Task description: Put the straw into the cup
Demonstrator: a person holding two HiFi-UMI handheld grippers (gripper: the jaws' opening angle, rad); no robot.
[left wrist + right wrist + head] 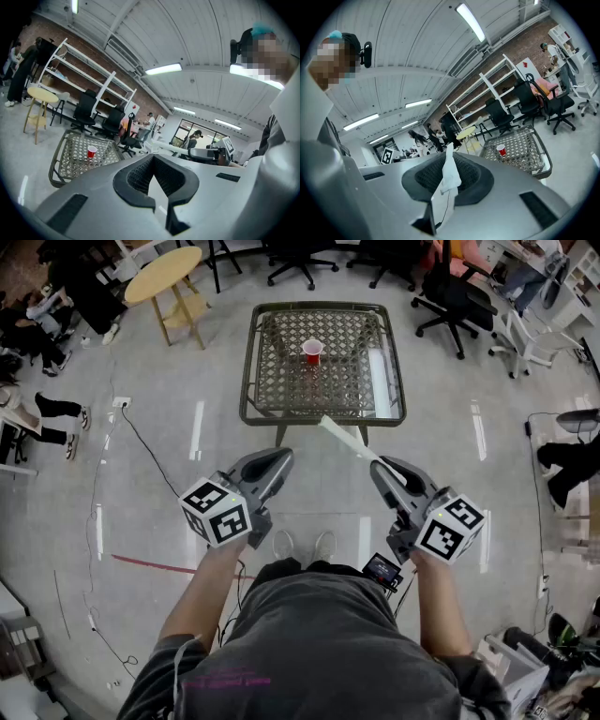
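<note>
A red cup (312,352) stands near the far middle of a low wicker-topped table (253,399), well ahead of both grippers. It also shows small in the left gripper view as the cup (92,152) and in the right gripper view as the cup (501,150). My right gripper (380,465) is shut on a white paper-wrapped straw (345,438) that sticks forward and left toward the table's near edge. The straw (449,174) rises between the jaws. My left gripper (281,457) is held at waist height, shut with nothing in it.
A round wooden side table (163,274) stands at the back left. Office chairs (454,296) ring the far side. A black cable (150,456) and a red line (159,566) lie on the floor at left. Seated people (42,409) are at the left edge.
</note>
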